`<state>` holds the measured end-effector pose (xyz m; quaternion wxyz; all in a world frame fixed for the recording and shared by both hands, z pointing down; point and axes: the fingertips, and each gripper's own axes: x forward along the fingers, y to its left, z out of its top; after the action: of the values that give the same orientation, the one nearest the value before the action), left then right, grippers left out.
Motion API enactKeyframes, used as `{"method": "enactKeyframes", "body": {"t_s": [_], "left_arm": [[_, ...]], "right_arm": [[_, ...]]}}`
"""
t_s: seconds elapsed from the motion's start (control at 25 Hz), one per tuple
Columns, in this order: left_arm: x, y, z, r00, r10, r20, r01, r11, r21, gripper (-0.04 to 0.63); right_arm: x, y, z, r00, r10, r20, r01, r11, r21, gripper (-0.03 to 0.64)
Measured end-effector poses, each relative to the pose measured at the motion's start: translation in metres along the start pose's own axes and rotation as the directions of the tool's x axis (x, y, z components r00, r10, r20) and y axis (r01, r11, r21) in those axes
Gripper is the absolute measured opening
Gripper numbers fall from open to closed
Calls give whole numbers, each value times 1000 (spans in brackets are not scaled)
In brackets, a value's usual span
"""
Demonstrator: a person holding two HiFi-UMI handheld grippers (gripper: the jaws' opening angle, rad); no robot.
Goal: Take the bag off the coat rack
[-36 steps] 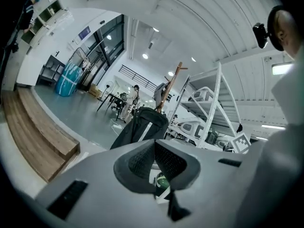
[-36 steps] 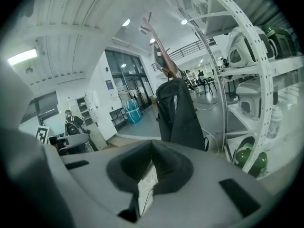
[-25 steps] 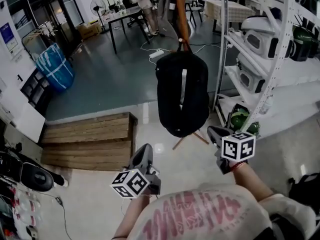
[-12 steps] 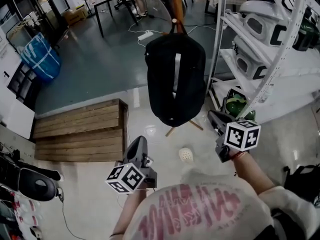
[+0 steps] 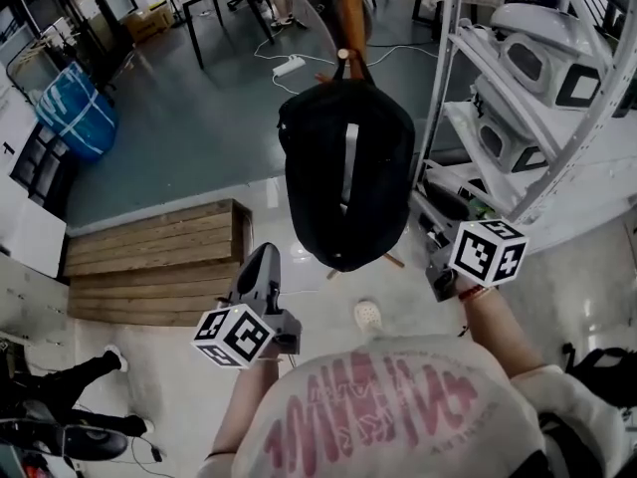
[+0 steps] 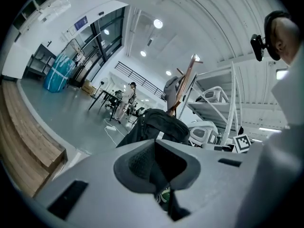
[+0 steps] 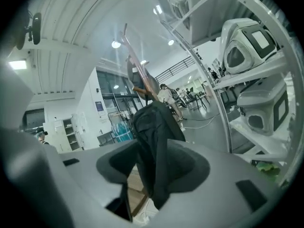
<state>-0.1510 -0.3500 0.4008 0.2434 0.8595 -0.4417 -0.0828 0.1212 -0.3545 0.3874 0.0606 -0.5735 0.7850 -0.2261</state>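
Both grippers have come nearer to the bag (image 5: 343, 182) than they were a second ago, and the bag now fills more of the head view. It is black with a pale stripe down its front, and it hangs by its top loop on the wooden coat rack (image 5: 350, 8), with its bottom clear of the floor. The left gripper (image 5: 264, 255) is below and to the left of the bag, apart from it. Its jaws are pressed together with nothing between them, and in the left gripper view the bag (image 6: 159, 122) is seen ahead, above the closed jaws. The right gripper (image 5: 430, 242) is just beside the lower right edge of the bag. Its jaws have just been opening and now stand apart. In the right gripper view the bag (image 7: 154, 141) shows in the gap between them, but it is ahead of the pads and they do not press on it. I cannot tell if the gripper touches the cloth. A wooden platform (image 5: 159, 257) lies on the floor to the left, and a white metal shelf (image 5: 468, 58) stands on the right of the coat rack. One shoe (image 5: 368, 315) of the person shows under the bag.
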Motion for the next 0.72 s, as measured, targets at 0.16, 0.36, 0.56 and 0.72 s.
{"method": "enactKeyframes", "body": {"t_s": [0.16,0.36,0.56,0.72], "left_arm": [[31,7,13,1000,7,2,-7,1000,9,3],[63,16,15,1000,19,-10,-19,1000,1,3],[85,20,19,999,27,-29,-27,1000,6,3],[98,22,25,999,30,-31,-30,999,16,3]], "right_arm": [[26,-16,29,999,14,50,-13,1000,-20,318],[60,-23,32,998,58,18,-57,996,-64,462],[96,-23,15,994,96,-51,-99,992,-77,488],[122,-42,1,995,40,-86,-47,996,-79,486]]}}
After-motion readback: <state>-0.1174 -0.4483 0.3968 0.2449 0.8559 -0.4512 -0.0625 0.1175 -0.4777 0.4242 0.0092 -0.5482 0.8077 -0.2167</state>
